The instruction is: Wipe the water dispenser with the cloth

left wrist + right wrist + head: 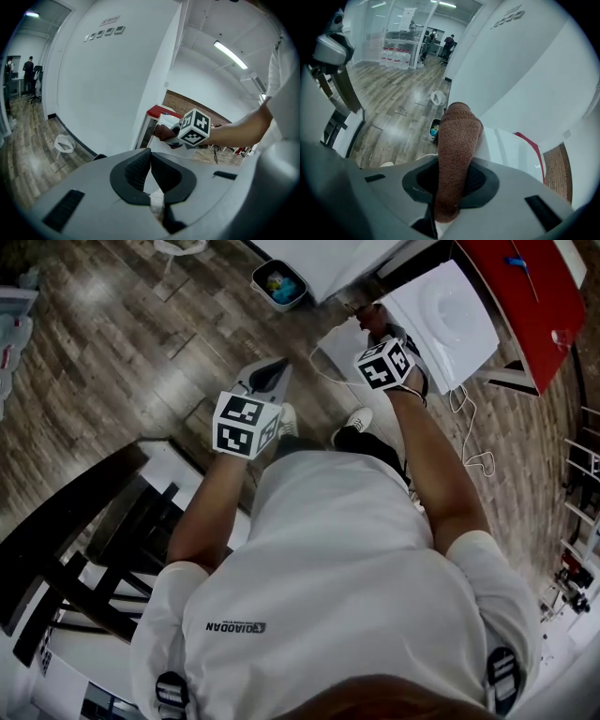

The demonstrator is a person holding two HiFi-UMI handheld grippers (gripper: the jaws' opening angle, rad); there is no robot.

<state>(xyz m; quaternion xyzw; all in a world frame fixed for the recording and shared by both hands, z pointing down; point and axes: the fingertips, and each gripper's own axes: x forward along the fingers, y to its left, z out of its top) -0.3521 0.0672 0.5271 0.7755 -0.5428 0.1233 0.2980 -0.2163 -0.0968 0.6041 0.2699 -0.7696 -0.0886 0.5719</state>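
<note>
The white water dispenser (pixel 457 317) stands ahead of the person, seen from above. My right gripper (pixel 373 334) is at its near left edge, shut on a brown knitted cloth (pixel 458 136) that sticks out beyond the jaws over the dispenser's white top (pixel 513 146). I cannot tell whether the cloth touches the surface. In the left gripper view the cloth (pixel 163 133) shows in front of the right gripper's marker cube (pixel 195 127). My left gripper (pixel 277 368) hangs lower left over the floor. Its jaws (pixel 150 153) are shut, tips touching, with nothing between them.
A red-topped cabinet (pixel 531 298) stands right of the dispenser, and a white cable (pixel 472 442) trails on the wooden floor. A small bin (pixel 279 283) sits by the white wall. Dark chairs and a table (pixel 89 545) stand at the lower left. People stand far off (pixel 450 43).
</note>
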